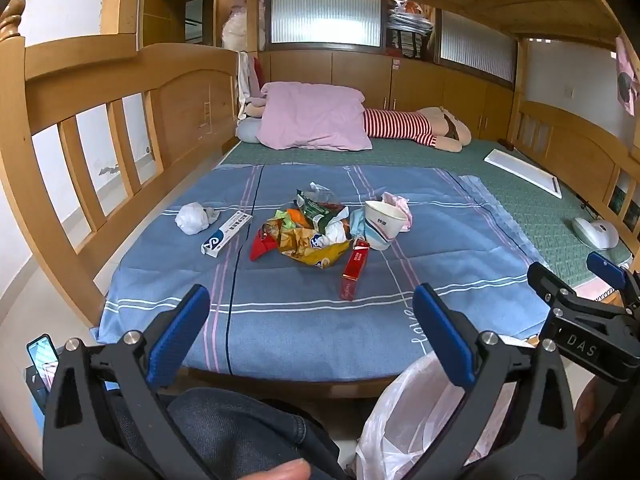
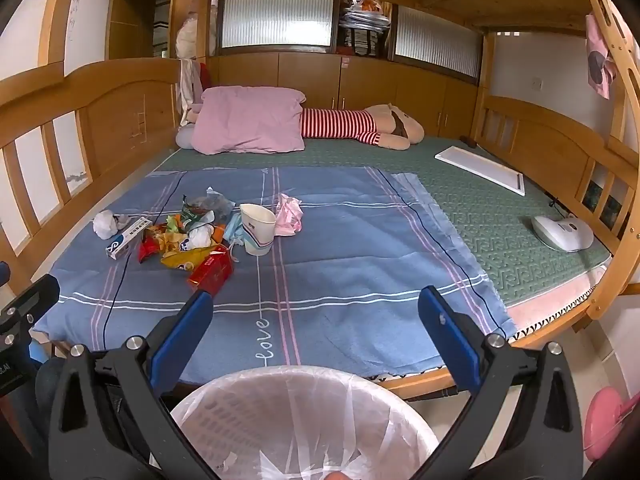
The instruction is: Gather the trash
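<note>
Trash lies in a loose heap on the blue plaid sheet [image 1: 304,320] of the bed, ahead of both hand-held grippers and beyond their fingertips. Nearest, just below the right hand-held gripper [image 2: 316,320], stands a white bin [image 2: 304,420] lined with a clear plastic bag (its rim sits between the two blue pads). That hand-held gripper is spread wide and holds nothing. The left hand-held gripper [image 1: 312,320] is likewise wide apart and empty, with the bin's bag at its lower right and the person's knee in dark jeans [image 1: 240,424] beneath it.

Farther out, a red carton [image 1: 354,270] lies closest to the left hand-held gripper, then crumpled snack wrappers [image 1: 308,236], a white-and-blue tube box [image 1: 226,234] to their left, and a wadded white tissue [image 1: 192,218] beyond that. A paper cup [image 1: 382,216] lies tipped at the right of the heap, touching a pink crumpled wrapper [image 1: 396,204].

Farthest off, a pink pillow [image 1: 312,116] and a striped plush toy [image 1: 416,126] rest near the headboard.
</note>
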A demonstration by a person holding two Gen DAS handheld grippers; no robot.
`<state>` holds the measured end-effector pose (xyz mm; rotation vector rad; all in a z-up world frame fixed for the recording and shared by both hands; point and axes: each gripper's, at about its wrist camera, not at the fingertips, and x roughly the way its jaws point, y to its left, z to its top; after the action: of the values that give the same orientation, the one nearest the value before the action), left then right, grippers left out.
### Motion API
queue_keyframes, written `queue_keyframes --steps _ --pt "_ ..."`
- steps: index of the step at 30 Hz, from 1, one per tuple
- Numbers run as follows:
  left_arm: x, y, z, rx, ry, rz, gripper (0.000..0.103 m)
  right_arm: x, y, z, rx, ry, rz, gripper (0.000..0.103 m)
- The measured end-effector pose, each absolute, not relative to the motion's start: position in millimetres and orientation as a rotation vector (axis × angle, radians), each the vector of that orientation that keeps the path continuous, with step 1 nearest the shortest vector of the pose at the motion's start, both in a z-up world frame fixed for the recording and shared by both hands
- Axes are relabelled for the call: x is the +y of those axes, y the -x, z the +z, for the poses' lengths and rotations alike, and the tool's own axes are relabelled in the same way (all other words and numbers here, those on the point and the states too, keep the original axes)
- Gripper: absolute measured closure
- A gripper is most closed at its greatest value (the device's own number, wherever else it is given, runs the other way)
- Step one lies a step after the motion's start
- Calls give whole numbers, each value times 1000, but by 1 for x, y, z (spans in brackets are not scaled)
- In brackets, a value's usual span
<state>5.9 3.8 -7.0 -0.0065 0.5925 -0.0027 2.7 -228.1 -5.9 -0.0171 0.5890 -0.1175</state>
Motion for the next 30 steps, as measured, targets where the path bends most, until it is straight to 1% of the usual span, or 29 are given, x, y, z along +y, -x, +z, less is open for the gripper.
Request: queue_keyframes --steps 30 --pt "7 -2 -5 613 0 -5 2 -225 -1 -2 566 28 -130 2"
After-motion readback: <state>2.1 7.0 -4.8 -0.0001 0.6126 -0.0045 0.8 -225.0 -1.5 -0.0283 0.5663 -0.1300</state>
